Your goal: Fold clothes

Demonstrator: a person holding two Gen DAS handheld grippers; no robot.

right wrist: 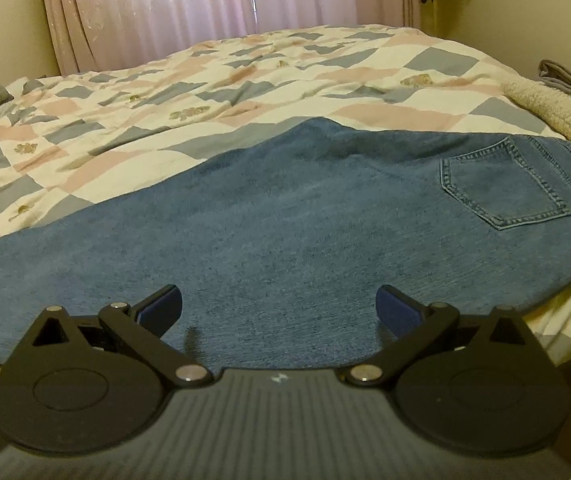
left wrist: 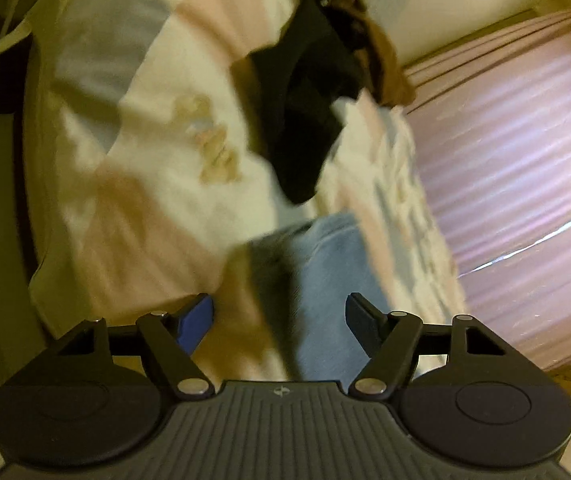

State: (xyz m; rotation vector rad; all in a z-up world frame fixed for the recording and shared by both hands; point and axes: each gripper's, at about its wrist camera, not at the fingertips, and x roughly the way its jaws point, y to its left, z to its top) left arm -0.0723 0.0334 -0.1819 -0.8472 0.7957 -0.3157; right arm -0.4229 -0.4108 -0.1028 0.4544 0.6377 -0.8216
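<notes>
We see the jeans lying flat across the near side of the quilt, back pocket up. Right gripper hovers over the jeans' near edge, jaws wide, nothing between them. Left gripper, view blurred, jaws apart and empty over the jeans. A dark garment lies on the quilt beyond the jeans; pink curtain behind.

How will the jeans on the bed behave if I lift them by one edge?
The jeans lie flat and broad over the quilt, so they will likely drape and sag rather than hold shape. The denim looks thick, so probably heavy for cloth. A pinch may gather only the top layer.
</notes>
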